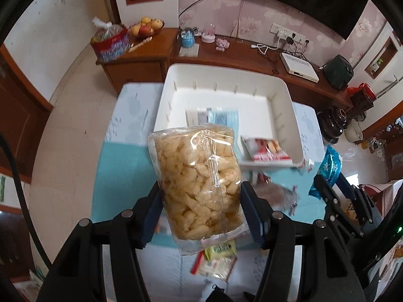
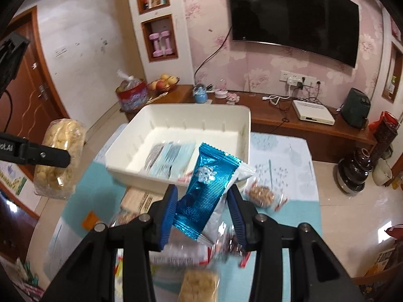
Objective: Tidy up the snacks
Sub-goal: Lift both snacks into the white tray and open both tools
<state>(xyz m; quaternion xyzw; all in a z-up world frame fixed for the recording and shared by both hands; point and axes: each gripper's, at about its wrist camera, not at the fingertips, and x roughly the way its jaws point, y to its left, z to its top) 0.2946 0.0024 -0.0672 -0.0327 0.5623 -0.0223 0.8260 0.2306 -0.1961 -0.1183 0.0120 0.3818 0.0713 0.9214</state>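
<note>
Left wrist view: white rectangular plastic bin (image 1: 176, 85) on teal tablecloth (image 1: 126, 166), already holding 2 flat packets, a 3rd at its near rim. Ahead and above, clear plastic bag of pale puffed snacks (image 1: 201, 183), pinched across its lower half by left gripper (image 1: 201, 214). Likely trouble: slick film sliding through the pads, or puffs crushed under harder squeeze. Right wrist view: shiny blue foil packet with snowflakes (image 2: 204, 191), clamped tilted by right gripper (image 2: 201, 214), bin just beyond. Risk: packet twisting free, dropping among loose wrapped snacks (image 2: 262, 193) short of the bin.
</note>
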